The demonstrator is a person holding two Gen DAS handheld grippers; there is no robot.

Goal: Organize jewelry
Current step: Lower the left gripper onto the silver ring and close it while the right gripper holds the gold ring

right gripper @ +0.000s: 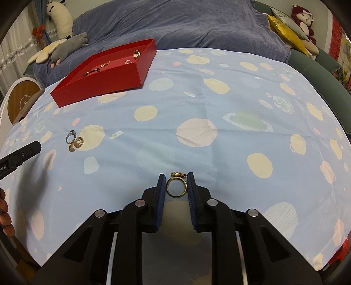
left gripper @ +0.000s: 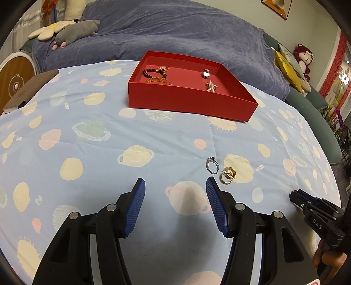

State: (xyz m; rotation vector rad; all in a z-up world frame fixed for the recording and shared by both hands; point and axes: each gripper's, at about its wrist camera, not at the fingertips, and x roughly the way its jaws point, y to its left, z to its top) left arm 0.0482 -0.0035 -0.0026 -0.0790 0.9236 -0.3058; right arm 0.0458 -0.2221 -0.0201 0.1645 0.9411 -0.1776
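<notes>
A red box (left gripper: 188,103) stands on the blue planet-print cloth and holds bead bracelets (left gripper: 156,75), a small watch (left gripper: 206,73) and a starfish brooch (left gripper: 211,86); it also shows in the right wrist view (right gripper: 98,87). A silver ring (left gripper: 212,165) and gold hoop earrings (left gripper: 228,175) lie on the cloth just ahead and right of my open, empty left gripper (left gripper: 175,186). They also show in the right wrist view, the silver ring (right gripper: 70,136) and the earrings (right gripper: 76,143). My right gripper (right gripper: 176,182) is shut on a gold ring (right gripper: 176,186) just above the cloth.
A blue-covered sofa (left gripper: 175,32) with plush toys (left gripper: 76,32) lies behind the table. A brown notebook (left gripper: 28,89) sits at the table's left edge. Yellow cushions and a red monkey toy (right gripper: 303,17) are at the far right. The right gripper's tip (left gripper: 307,201) shows in the left wrist view.
</notes>
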